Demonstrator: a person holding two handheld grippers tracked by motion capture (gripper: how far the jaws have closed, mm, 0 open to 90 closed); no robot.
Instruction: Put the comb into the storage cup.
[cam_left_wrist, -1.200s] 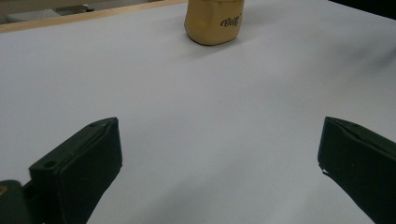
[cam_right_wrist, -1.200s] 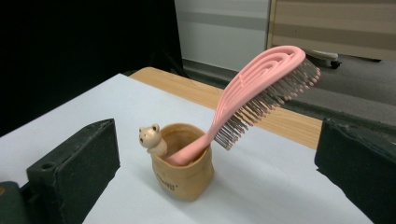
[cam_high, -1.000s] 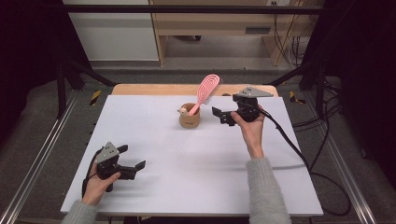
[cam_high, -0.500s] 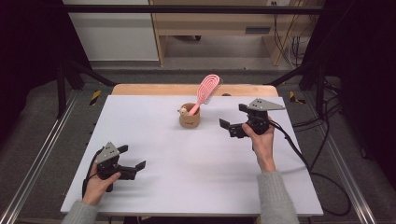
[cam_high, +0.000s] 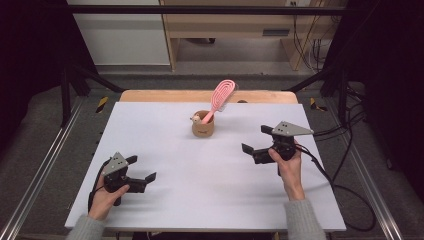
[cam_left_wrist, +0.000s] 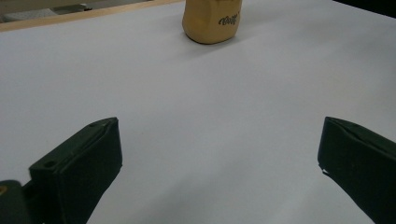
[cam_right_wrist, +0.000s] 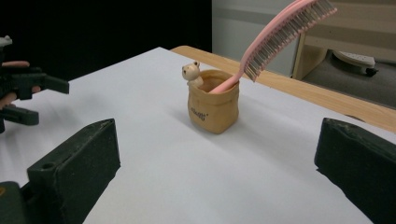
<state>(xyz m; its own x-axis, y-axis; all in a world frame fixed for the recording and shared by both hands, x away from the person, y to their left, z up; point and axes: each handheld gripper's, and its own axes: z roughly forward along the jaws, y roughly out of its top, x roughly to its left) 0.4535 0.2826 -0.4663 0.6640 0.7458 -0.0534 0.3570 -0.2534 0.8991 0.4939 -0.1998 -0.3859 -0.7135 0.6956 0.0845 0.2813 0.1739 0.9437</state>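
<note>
My right gripper (cam_high: 256, 141) has been pulling back from the tan sack-shaped holder (cam_high: 203, 125) over the last second, coming toward my side of the white table (cam_high: 165, 145) and away from the far edge, while my left gripper (cam_high: 139, 168) is staying put near the front left corner.

Right now I am holding both grippers with their jaws spread wide and nothing between them; in each gripper view the two black jaws are standing far apart over bare table.

The holder is sitting upright near the far middle of the table, with a small bear figure (cam_right_wrist: 191, 73) on its rim and the pink hairbrush (cam_high: 220, 98) standing handle-down inside it. The brush's long axis is leaning up and away toward the far right, so its bristled head (cam_right_wrist: 285, 35) is hanging clear above and beyond the holder's mouth.

From the right gripper the holder is lying ahead and to the left, well apart. In the right gripper view it is sitting between the jaws but far off. From the left gripper it is lying ahead and to the right, farther still. I am judging the right hand (cam_high: 290, 167) to be the nearer one, so any reach for the brush is falling to it, coming in along the tilted handle rather than across the bristles.
</note>
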